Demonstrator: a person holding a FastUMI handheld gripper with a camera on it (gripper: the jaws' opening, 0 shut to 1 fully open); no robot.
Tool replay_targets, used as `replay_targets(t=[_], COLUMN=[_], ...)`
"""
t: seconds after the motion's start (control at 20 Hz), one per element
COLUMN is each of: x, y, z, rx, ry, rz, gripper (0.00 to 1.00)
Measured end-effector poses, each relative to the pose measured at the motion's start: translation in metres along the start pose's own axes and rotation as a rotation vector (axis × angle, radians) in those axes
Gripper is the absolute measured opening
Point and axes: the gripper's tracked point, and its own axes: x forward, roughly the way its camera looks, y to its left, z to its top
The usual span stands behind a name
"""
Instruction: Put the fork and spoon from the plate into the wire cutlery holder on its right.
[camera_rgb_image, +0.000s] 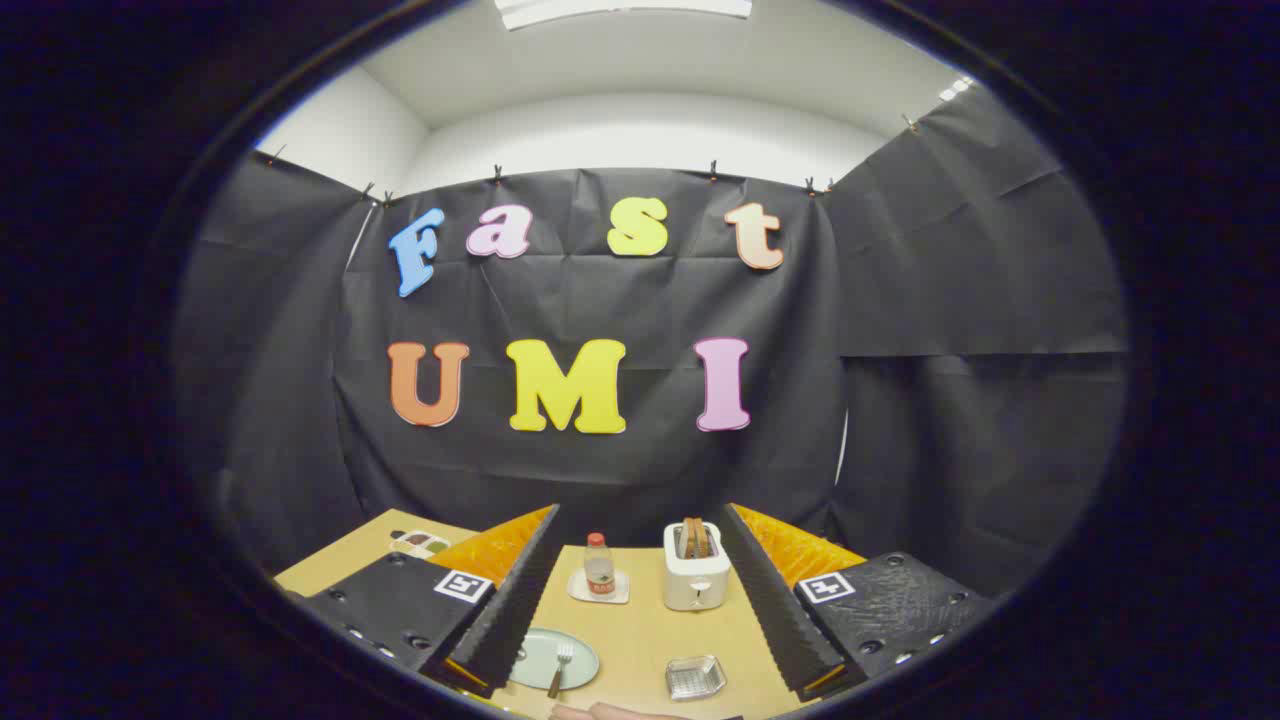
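Jaws spread wide, fork (560, 668) and plate (540, 655) between them.

Ridged jaws, square tag markers

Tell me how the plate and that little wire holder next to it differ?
The plate is round, pale and solid; the wire holder is squarish, silvery mesh. The plate carries a fork, while nothing can be made out in the holder. The plate lies beside one finger of the open gripper, the holder nearer the other. Both sit on the wooden table.
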Motion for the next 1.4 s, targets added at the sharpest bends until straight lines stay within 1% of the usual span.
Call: replay_targets(t=[0.15,0.25,0.45,0.6,0.75,0.85,1.05,1.1,1.15,1.2,1.4], x=[0.007,0.014,0.023,0.027,0.035,0.044,0.059,0.061,0.063,0.063,0.077], y=[0.014,0.016,0.029,0.041,0.055,0.056,0.080,0.087,0.098,0.101,0.108], z=[-0.013,-0.020,-0.027,-0.028,-0.048,-0.075,-0.164,-0.190,-0.213,-0.237,-0.311], rx=[0.023,0.021,0.021,0.002,-0.008,0.000,-0.017,-0.025,-0.029,-0.042,-0.054], ry=[0.037,0.055,0.056,0.031,0.058,0.121,0.319,0.379,0.437,0.499,0.648], rz=[0.028,0.030,0.052,0.073,0.093,0.064,0.084,0.105,0.145,0.153,0.122], gripper=[0.95,0.95,0.95,0.95,0.95,0.95,0.95,0.95,0.96,0.95,0.96])
